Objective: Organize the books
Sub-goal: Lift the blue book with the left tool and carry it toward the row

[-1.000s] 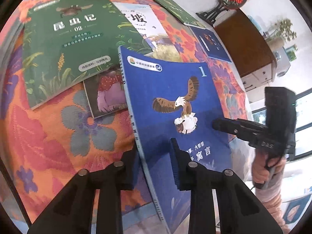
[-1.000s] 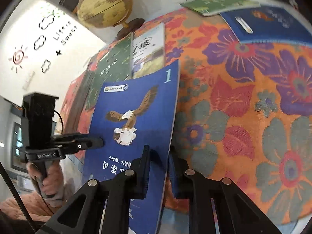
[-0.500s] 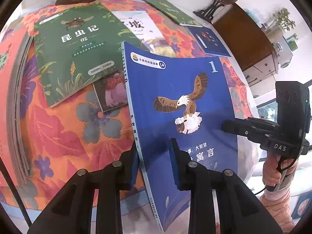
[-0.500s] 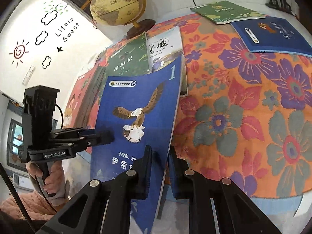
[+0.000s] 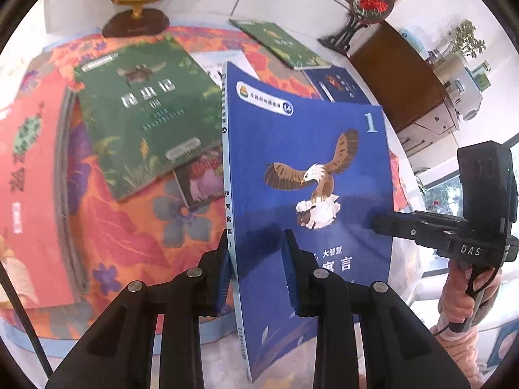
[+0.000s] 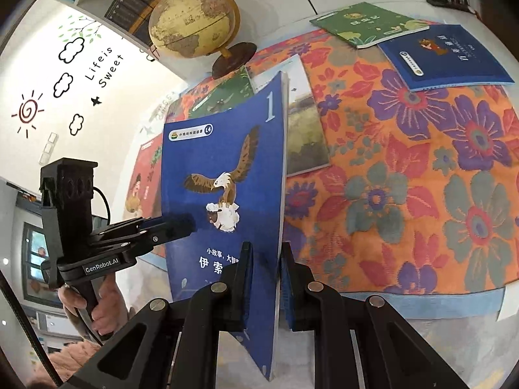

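Two grippers share one load: the left gripper (image 5: 256,270) is clamped on the spine edge of the blue eagle book (image 5: 308,194), and the right gripper (image 6: 264,278) is clamped on its opposite, open edge, so the book hangs tilted in the air above the near part of the floral tablecloth (image 6: 421,178). Each grip sits low on the cover, leaving most of the thin book unsupported above the pads, and the cover already bows between them. If the hands drift apart or twist out of step, I judge the cover could buckle or tear, or one edge could slip free and the book swing down. Just beyond it lie a green insect book (image 5: 142,120) overlapping a small mushroom-cover book (image 5: 201,181), and a pale book (image 6: 301,126). Farther right rest another green book (image 6: 366,24) and a second blue book (image 6: 444,55), touching. A globe (image 6: 194,22) stands at the far edge and a red book (image 5: 26,175) lies at the left, crowding any path that way.
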`<state>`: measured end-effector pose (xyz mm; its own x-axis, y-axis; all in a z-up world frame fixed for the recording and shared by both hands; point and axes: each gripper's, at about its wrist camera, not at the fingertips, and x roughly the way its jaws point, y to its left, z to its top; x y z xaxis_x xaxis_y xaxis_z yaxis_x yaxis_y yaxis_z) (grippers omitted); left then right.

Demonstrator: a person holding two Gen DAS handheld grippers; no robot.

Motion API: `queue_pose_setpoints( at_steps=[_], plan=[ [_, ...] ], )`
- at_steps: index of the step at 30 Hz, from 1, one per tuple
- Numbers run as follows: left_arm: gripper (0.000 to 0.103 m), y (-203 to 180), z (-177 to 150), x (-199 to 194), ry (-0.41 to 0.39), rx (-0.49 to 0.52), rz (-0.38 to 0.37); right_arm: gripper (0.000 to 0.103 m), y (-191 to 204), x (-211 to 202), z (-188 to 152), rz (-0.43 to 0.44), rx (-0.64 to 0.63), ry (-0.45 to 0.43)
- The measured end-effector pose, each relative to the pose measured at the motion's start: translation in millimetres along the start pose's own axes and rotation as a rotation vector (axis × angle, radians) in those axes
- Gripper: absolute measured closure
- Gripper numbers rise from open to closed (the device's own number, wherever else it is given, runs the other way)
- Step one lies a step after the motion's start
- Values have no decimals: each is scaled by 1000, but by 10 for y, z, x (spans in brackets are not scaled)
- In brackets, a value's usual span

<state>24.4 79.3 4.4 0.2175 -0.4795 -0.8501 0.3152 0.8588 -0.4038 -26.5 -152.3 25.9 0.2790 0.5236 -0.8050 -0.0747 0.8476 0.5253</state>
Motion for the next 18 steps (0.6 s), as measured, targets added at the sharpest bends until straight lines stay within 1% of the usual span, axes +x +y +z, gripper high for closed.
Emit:
queue_pose_setpoints(
  at_steps=[2,7,11,14,16,18],
  plan=[
    [78,39,27,-89,-14,-7,2,87,73,11,41,2,-2,2],
    [78,180,98,-306,-49,-23,35,87,273,97,196,39,11,13],
    [77,332,151,-470,-73,-38,51,87,459,230,315,38,27,37],
    [77,434,176,-615,-105,-49,70,87,683,305,412,24,-3,48],
    [74,530,175,-720,-126,-60,84,87,832,350,464,28,-26,54],
    [74,641,171,-824,-144,-70,99,87,999,400,519,30,-50,55]
  ],
)
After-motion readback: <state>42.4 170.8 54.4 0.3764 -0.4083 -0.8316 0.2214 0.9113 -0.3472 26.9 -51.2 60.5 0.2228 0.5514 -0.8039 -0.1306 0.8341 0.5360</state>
